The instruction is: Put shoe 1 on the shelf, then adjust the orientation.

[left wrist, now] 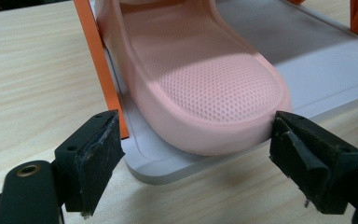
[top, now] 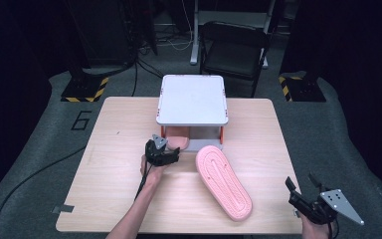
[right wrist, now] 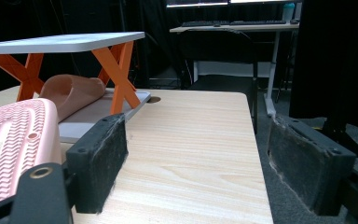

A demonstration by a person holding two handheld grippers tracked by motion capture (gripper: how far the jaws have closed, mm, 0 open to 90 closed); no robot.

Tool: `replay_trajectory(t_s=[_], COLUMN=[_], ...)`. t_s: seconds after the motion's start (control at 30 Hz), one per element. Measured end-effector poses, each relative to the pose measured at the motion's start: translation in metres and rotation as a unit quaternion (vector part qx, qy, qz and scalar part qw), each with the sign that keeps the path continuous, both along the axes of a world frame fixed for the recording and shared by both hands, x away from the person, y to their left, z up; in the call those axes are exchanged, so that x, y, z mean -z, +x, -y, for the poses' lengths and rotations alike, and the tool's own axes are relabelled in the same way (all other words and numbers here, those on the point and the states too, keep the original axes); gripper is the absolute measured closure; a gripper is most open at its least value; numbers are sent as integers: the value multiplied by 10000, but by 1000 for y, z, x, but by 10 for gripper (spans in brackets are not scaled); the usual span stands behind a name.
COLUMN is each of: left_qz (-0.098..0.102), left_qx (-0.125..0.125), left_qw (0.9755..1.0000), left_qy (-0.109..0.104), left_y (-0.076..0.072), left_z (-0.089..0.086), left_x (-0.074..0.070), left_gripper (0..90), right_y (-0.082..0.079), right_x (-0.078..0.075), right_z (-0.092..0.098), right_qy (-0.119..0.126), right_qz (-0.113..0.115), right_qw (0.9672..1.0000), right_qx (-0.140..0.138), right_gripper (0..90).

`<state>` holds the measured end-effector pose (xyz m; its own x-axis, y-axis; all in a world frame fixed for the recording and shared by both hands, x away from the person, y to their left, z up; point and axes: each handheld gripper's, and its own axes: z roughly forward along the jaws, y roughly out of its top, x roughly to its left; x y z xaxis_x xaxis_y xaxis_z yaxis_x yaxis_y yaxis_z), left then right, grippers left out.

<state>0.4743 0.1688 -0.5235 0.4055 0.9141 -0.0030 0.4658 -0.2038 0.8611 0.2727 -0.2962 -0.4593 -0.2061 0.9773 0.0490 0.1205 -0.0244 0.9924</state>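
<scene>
A pink slipper [top: 179, 141] lies footbed up on the grey lower tray [left wrist: 307, 70] of a small white-topped rack [top: 192, 99] with orange legs; its rounded end [left wrist: 205, 93] sticks out over the tray's front. My left gripper [top: 171, 153] is open, with one jaw on each side of that end [left wrist: 193, 140]. A second pink slipper [top: 224, 181] lies sole up on the table, right of centre. My right gripper [top: 301, 180] hangs open at the table's front right corner with nothing between its fingers [right wrist: 198, 135]. The sole-up slipper [right wrist: 14, 144] is to its left.
The wooden table [top: 114, 189] has bare room at the left and front. An orange rack leg [left wrist: 95, 60] stands close to the left gripper's left jaw. A black folding chair [top: 234, 47] and cables are on the floor behind the table.
</scene>
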Motion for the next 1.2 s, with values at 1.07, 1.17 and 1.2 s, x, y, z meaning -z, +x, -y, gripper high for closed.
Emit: replay_trajectory(t_s=[1.07, 1.17, 1.2], left_qz=[842, 884, 915], left_qx=[62, -69, -83], left_qw=[9905, 9893, 9892], left_qy=[-1084, -1155, -1145], left_y=[-157, -161, -163], left_z=[-170, -175, -176], left_x=[-43, -44, -45], left_gripper=[199, 199, 199], right_y=[27, 37, 41], right_x=[7, 9, 10], right_z=[-50, -64, -70], right_qy=[-248, -143, -98], right_qz=[-382, -491, -567], right_qw=[9939, 9917, 9905], right_qx=[-1003, -1177, -1247], right_gripper=[187, 184, 183])
